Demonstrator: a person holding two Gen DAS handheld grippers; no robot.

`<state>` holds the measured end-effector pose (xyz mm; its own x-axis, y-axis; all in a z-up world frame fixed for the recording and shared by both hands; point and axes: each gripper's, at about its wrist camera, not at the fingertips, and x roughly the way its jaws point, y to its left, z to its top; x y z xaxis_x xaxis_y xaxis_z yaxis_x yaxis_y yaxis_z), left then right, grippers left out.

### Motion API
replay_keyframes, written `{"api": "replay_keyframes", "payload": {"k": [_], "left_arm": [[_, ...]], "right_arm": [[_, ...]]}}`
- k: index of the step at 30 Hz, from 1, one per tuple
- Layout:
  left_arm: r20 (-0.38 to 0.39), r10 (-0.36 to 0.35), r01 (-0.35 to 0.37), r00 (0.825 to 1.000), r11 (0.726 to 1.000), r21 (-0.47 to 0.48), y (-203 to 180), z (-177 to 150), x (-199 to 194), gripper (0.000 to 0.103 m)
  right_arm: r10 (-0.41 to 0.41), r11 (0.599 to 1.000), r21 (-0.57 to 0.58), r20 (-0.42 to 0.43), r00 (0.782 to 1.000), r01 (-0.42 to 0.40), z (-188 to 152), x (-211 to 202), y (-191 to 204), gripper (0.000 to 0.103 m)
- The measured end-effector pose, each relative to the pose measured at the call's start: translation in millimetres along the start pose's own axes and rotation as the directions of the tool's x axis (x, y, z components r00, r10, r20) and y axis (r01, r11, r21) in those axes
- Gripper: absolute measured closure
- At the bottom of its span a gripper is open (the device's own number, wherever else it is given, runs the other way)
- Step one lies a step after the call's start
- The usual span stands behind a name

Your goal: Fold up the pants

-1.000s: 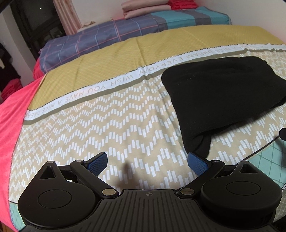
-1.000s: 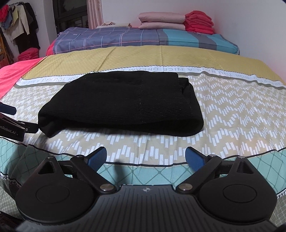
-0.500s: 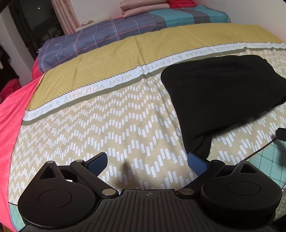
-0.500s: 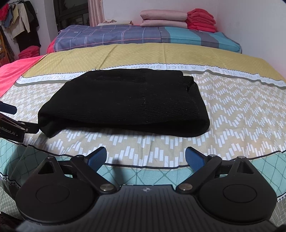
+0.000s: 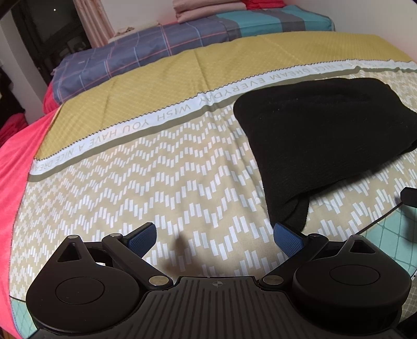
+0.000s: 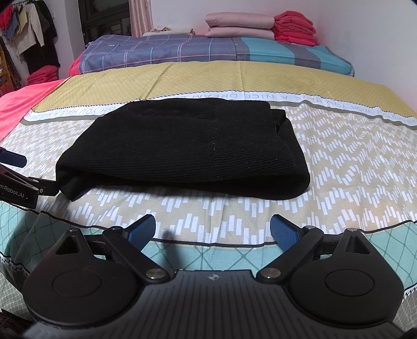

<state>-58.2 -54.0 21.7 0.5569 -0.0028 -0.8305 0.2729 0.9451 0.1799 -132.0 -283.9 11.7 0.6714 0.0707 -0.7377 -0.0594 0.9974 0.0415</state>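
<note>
Black knit pants (image 6: 182, 148) lie folded into a compact bundle on the patterned bedspread (image 6: 351, 167). In the left wrist view the pants (image 5: 320, 135) sit at the right, their near corner just beyond my right blue fingertip. My left gripper (image 5: 215, 237) hovers open over bare bedspread (image 5: 156, 169), holding nothing. My right gripper (image 6: 213, 230) is open too, near the bed's front edge, a short way in front of the bundle. The left gripper's tip (image 6: 13, 159) shows at the left edge of the right wrist view, beside the bundle's left corner.
A second bed with a plaid blue cover (image 6: 169, 52) stands behind, with stacked pink pillows (image 6: 239, 24) and red folded clothes (image 6: 294, 28). A pink blanket (image 5: 13, 161) lies at the left. Clothes hang at the far left (image 6: 28, 31). A wall runs on the right.
Both grippers have drifted slightly back and up from the pants; the bundle lies unchanged. Neither gripper's opening has changed.
</note>
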Motion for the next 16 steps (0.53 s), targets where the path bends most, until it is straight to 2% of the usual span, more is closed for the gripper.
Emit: {"api": "replay_keyframes", "payload": {"k": [16], "left_arm": [[-0.005,0.003,-0.003,1.000,1.000,0.011,-0.2,-0.4,0.2,0.000]], "right_arm": [[0.008,1.000,-0.001,-0.014,1.000,-0.008,-2.3,4.4,0.4,0.007]]}}
